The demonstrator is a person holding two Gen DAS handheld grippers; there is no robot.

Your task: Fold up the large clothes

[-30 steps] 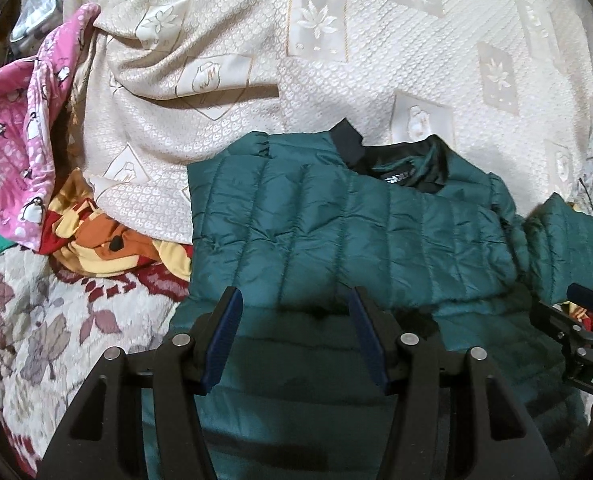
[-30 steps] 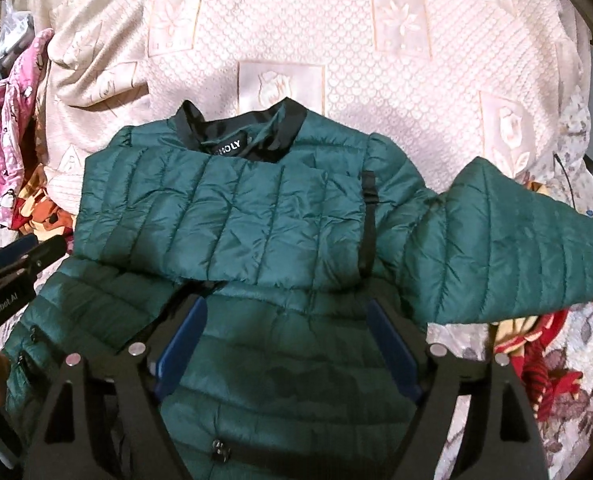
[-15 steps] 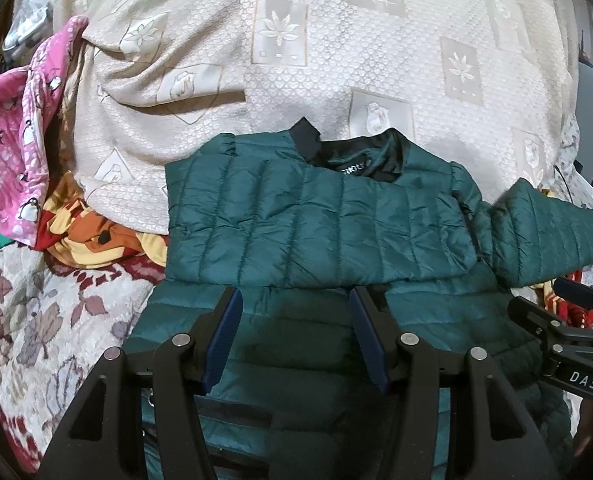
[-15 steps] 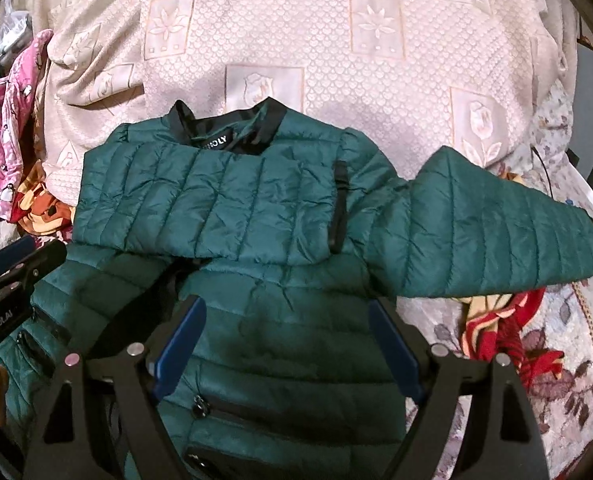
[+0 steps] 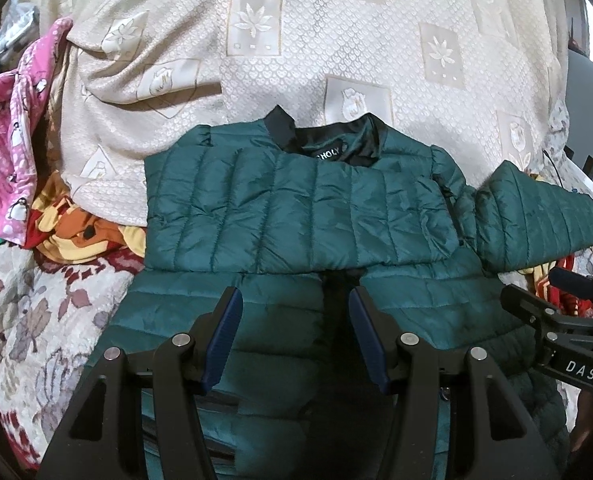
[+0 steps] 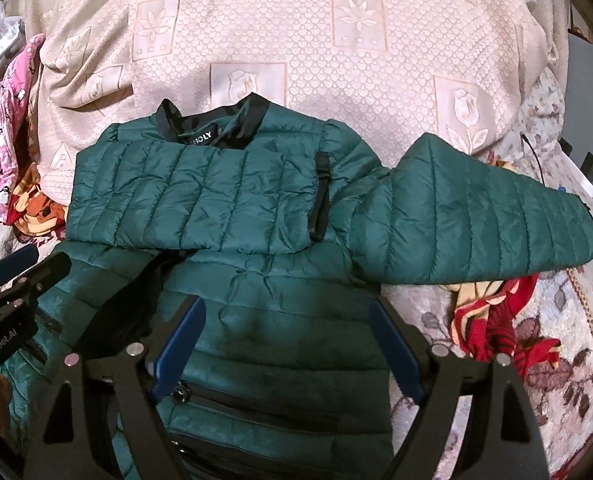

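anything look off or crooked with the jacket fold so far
Yes. On the green jacket, one sleeve is folded across the chest, but the other sleeve sticks out sideways, its cuff end lying off the jacket over the bedding, so the fold looks lopsided.

The green puffer jacket (image 6: 264, 208) ran off the bottom edge of both views, its hem unseen behind the gripper bodies. The folded sleeve (image 6: 192, 196) covered most of the chest. The collar label (image 6: 202, 139) was partly hidden, so its first letters could not be read. The pink penguin-print garment (image 5: 8, 140) was cut off at the left edge. The red and yellow cloth (image 6: 492, 316) lay partly hidden under the outstretched sleeve (image 6: 488, 216).
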